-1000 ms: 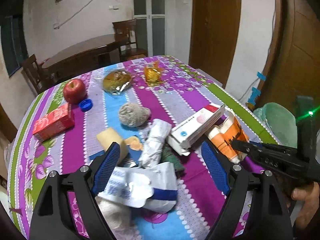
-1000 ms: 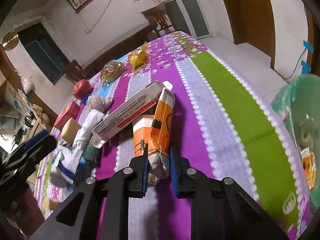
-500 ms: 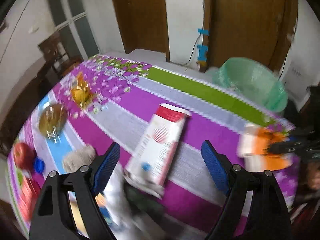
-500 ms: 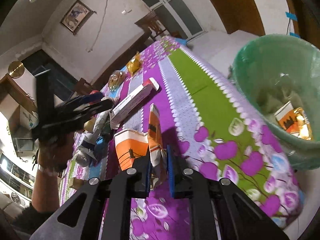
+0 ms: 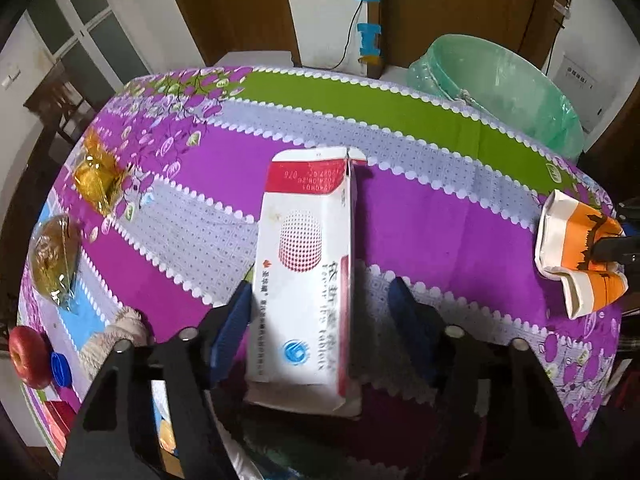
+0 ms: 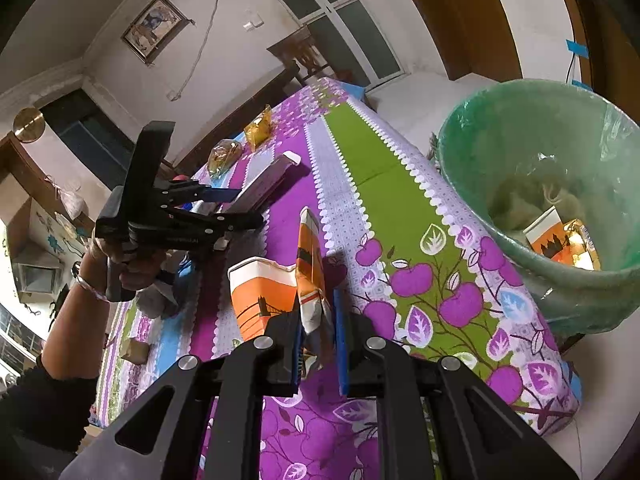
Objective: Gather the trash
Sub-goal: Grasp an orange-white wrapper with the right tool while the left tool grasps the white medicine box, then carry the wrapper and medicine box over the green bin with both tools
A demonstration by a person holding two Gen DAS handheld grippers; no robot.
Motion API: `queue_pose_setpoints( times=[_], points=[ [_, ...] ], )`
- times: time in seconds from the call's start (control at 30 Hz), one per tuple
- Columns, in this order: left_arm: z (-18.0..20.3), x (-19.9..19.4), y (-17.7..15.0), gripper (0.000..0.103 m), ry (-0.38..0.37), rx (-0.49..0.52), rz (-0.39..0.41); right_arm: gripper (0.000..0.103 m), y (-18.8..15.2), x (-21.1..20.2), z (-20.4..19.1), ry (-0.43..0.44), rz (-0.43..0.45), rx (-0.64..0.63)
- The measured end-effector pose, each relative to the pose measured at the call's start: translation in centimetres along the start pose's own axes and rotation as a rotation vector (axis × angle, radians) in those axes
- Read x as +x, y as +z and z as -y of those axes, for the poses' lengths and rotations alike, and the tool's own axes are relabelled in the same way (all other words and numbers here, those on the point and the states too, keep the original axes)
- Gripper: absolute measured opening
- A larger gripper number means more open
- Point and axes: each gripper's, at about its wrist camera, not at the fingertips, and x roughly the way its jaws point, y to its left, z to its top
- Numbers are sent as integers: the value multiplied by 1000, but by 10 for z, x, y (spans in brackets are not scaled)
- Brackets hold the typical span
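The right hand-held gripper (image 6: 318, 344) is clamped almost closed on the crushed orange-and-white paper cup (image 6: 280, 292), and in the last second it has carried that cup from the middle of the clutter out to the desk (image 6: 400, 184) edge, right beside the green plastic-lined trash bin (image 6: 536, 208), so a drop looks close, though the cup is not over the rim yet. Meanwhile the left hand-held gripper (image 5: 320, 320) has swung away from the white wrappers and now straddles the long white-and-red tablet box (image 5: 308, 272), blue pads spread wide on either side, nothing gripped; that box looks like the next pick. Further out on the purple striped cloth sit a yellow cellophane-wrapped sweet (image 5: 98, 176), a bun in clear plastic (image 5: 54, 264), a red apple (image 5: 28, 356), a blue bottle cap (image 5: 61, 368) and a grey-beige knitted lump (image 5: 116, 332). Those are well apart from both paths; the bin's rim is the only thing to clear.
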Motion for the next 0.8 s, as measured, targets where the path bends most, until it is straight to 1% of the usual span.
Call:
queue_pose_setpoints(
  times=[0.03,0.07,0.17,0.23,0.37,0.43,0.47,0.53,0.63,0.7,0.8],
  points=[
    [0,-1,-1,47,-9,-3,4,14,0,1,-1,0,0,-4],
    [2,-2,-3,46,-16,-5,6,14,-1,1,-1,-1,0,-8],
    [11,-3,-5,44,33,16,11,14,0,3,-3,-2,-2,-11],
    [13,-9,-4,44,52,8,20,14,2,2,-3,-5,3,-15],
    [18,-41,-1,44,76,-42,109,15,7,-7,-5,-19,37,-35],
    [21,-58,-1,44,116,-93,161,15,13,-12,-8,-33,59,-53],
    [21,-63,0,44,136,-117,173,14,15,-14,-9,-39,67,-59],
    [28,-73,-1,44,186,-196,215,14,20,-17,-11,-54,85,-74],
    [36,-79,-6,44,238,-327,250,14,29,-22,-12,-85,111,-99],
    [48,-80,-13,44,269,-393,267,14,33,-23,-13,-112,127,-113],
    [68,-78,-23,44,293,-441,286,14,35,-24,-14,-150,148,-129]
  ],
)
